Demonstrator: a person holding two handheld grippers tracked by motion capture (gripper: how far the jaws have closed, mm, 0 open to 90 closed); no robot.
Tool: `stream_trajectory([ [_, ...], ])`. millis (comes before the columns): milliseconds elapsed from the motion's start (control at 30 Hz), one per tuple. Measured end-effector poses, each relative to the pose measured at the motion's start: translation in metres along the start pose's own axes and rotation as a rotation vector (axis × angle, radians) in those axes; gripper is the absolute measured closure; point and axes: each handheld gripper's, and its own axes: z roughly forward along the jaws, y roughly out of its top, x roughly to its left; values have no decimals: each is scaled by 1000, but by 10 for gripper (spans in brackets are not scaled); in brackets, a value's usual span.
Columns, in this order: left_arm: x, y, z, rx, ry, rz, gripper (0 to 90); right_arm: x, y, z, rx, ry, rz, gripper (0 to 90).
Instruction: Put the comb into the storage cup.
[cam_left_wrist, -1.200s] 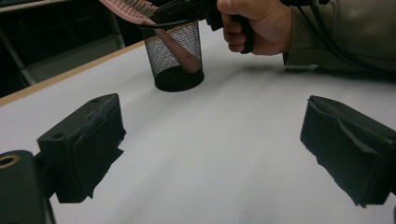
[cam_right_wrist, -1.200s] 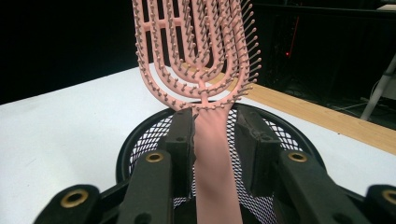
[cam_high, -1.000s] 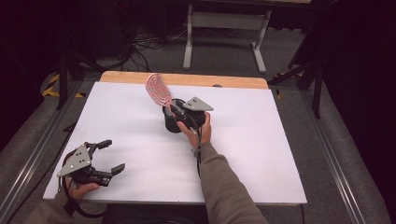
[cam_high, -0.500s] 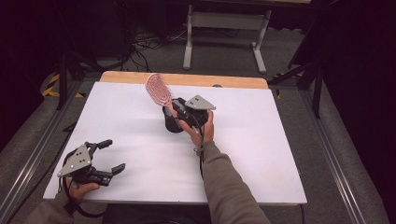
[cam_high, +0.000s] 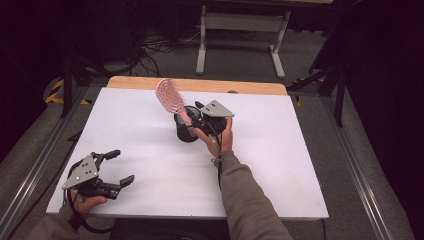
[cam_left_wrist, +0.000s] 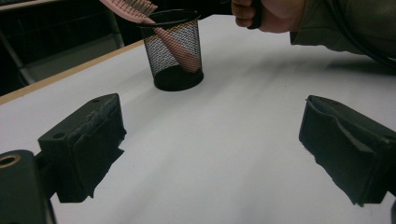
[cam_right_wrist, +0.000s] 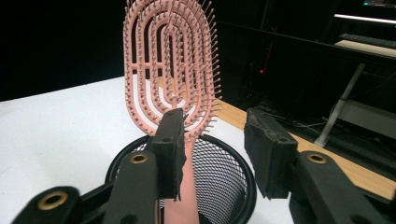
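One pink oval-headed bristle brush leans in round black mesh cup; my right gripper and left gripper both gape empty.

Plain white table with a wooden strip along the far edge, just a black mesh pen cup standing upright on it.

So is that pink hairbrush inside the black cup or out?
In. The hairbrush stands handle-down inside the mesh cup, leaning, with its bristled head above the rim.
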Motion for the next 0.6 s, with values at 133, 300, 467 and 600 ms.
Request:
stream_trajectory([
  [133, 0, 0, 0, 1, -1, -2, 77, -1, 3, -3, -5, -5, -4, 545],
  [300, 0, 0, 1, 5, 0, 3, 77, -1, 6, -7, -2, -7, -18, 486],
  [467, -1, 0, 1, 10, -3, 4, 77, -2, 9, -10, -6, -14, -25, 416],
  [600, -1, 0, 2, 13, -4, 1, 77, -3, 10, -13, -12, -24, -26, 378],
])
